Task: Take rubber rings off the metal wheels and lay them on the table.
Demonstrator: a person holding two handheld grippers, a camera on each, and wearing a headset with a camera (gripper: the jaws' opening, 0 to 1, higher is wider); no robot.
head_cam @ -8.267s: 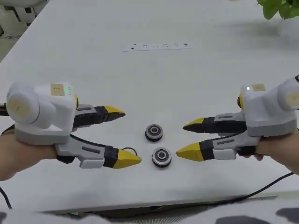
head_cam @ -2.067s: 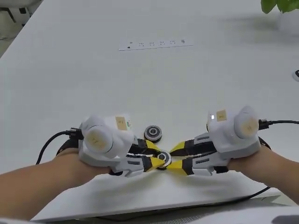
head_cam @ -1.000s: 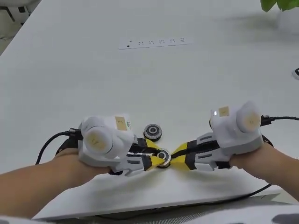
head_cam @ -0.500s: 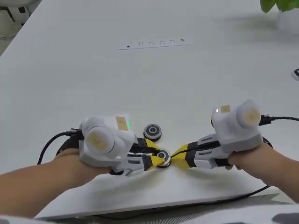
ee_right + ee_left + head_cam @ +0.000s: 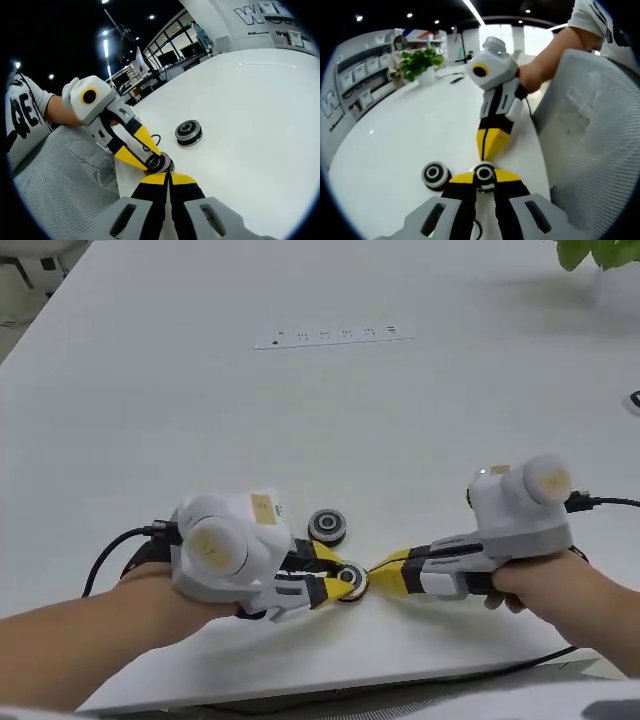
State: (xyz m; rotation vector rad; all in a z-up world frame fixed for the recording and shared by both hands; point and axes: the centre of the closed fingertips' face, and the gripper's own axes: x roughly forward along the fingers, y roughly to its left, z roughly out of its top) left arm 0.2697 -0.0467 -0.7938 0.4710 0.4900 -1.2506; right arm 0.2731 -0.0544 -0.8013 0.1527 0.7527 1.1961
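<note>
Rubber-stripping on the first piece: clamping the small metal wheel with its black rubber ring [image 5: 352, 580] between the yellow-tipped jaws of the left gripper [image 5: 484, 176], near the front edge of the white table [image 5: 300, 410]. Pressing the right gripper [image 5: 165, 176], jaws squeezed together, tips-first against that wheel's rim; impossible to tell whether pinching any rubber. Leaving the second ringed metal wheel [image 5: 327, 525] lying just beside, untouched. Probably needing next: snagging the ring's lip, then peeling outward while bracing the wheel firmly.
</note>
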